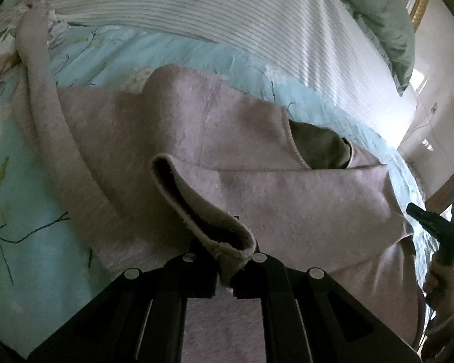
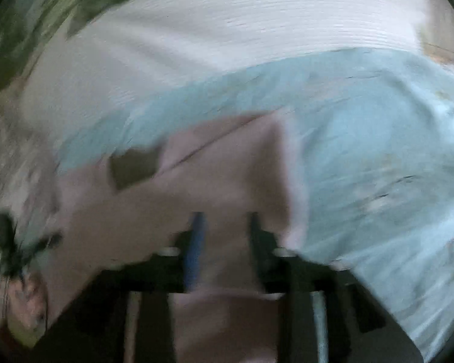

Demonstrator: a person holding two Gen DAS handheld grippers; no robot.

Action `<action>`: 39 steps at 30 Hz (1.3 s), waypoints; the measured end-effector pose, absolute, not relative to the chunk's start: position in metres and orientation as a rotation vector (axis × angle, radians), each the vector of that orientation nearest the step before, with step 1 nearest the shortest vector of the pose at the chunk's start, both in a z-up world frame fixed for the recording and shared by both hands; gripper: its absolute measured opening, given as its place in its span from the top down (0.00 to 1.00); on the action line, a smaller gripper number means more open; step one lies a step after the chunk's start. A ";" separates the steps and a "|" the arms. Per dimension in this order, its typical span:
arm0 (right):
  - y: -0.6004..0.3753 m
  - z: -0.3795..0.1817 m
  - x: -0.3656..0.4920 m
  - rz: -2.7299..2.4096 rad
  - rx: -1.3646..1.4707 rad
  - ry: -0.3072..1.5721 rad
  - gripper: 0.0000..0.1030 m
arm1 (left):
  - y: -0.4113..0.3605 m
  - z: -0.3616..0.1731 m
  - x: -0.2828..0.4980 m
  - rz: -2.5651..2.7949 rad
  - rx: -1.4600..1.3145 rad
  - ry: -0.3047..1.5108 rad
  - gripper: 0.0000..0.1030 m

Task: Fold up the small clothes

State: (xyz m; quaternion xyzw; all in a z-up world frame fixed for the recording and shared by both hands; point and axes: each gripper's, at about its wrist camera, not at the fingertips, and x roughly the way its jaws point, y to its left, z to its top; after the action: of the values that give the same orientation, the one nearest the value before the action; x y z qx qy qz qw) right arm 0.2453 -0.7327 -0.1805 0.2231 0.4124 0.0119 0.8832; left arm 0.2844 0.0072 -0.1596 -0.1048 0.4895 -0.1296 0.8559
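We take the pink fleece garment (image 1: 196, 127) as our landmark; it lies spread on the light-blue floral bedsheet (image 1: 24, 181), with a white striped blanket (image 1: 196, 3) beyond it. At the garment's far left, one sleeve (image 1: 34, 69) stretches away across the sheet. Toward the middle, our left gripper (image 1: 227, 275) pinches the cuff of the other sleeve (image 1: 202, 208), jaws closed on the fabric and the cuff lifted above the garment's body. Right of that, the open neckline shows an olive-brown lining (image 1: 317, 145). At the garment's right edge we see the other gripper's dark fingertip (image 1: 429, 220).

The right wrist view is heavily blurred. There our right gripper (image 2: 224, 242) sits over the garment's pink fabric (image 2: 227, 181) with a clear gap between its fingers; we cannot tell whether any fabric lies between them. The blue sheet (image 2: 378, 151) spreads to the garment's right.
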 end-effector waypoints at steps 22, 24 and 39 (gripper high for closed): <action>-0.648 -0.166 0.181 0.288 0.600 0.878 0.35 | 0.139 -0.109 0.373 0.165 -0.414 0.917 0.19; -0.646 -0.171 0.183 0.276 0.600 0.891 0.35 | 0.145 -0.109 0.402 0.223 -0.420 0.922 0.19; -0.646 -0.165 0.186 0.287 0.634 0.859 0.35 | -0.016 -0.091 0.430 0.183 -0.422 0.815 0.93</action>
State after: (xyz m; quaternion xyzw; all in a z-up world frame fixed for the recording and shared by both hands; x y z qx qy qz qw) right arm 0.1862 -0.6464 -0.1646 0.3010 0.4081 0.1361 0.8511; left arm 0.4301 -0.0165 -0.0908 -0.2034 0.3928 0.0884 0.8925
